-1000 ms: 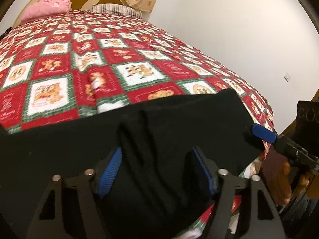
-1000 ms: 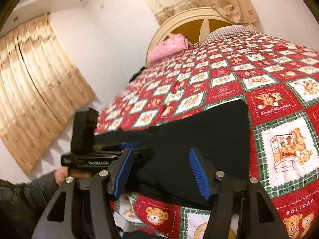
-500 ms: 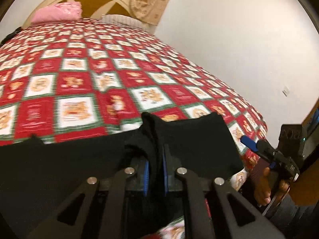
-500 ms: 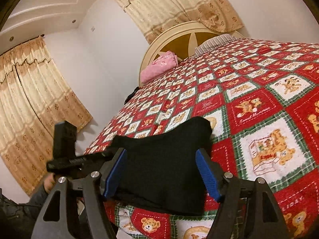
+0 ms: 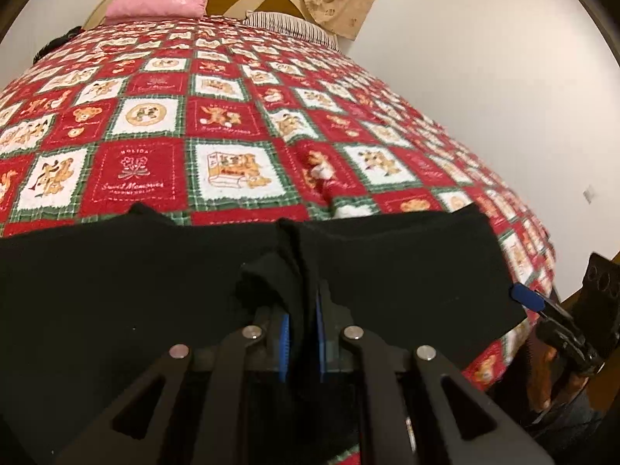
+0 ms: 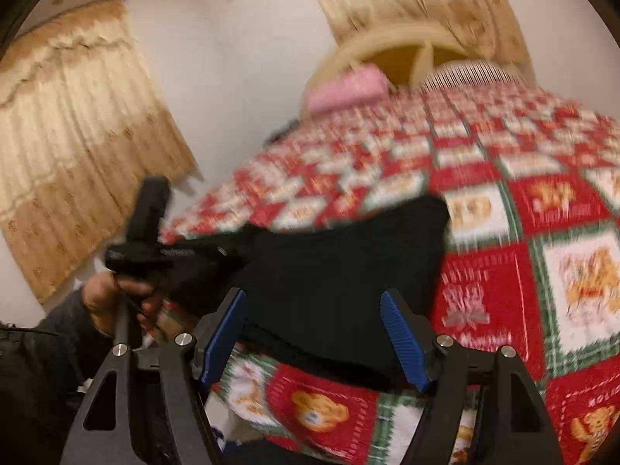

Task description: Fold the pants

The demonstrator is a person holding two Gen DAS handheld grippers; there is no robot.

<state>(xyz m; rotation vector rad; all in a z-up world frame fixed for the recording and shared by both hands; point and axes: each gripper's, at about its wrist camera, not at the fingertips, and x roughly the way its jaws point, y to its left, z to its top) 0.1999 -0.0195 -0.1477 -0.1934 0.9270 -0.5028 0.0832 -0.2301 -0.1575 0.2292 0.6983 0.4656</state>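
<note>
Two tongs, one pair of pants. Left wrist view: my left tongs (image 5: 301, 329) are pinched tight on a bunched ridge of the black pants (image 5: 116, 279), which lie along the near edge of the bed (image 5: 232, 128). Right wrist view, blurred: my right tongs (image 6: 316, 339) gape wide around the pants' end, gripping nothing. Step: securing both ends; next, I judge, the right must close before lifting.

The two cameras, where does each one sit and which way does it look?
Left wrist: sits on the left tongs, looking down over the black pants they pinch, up the bed.
Right wrist: sits on the open right tongs, looking across the pants' end; left hand shows.
Both show: pants, bed, pink pillow.
</note>
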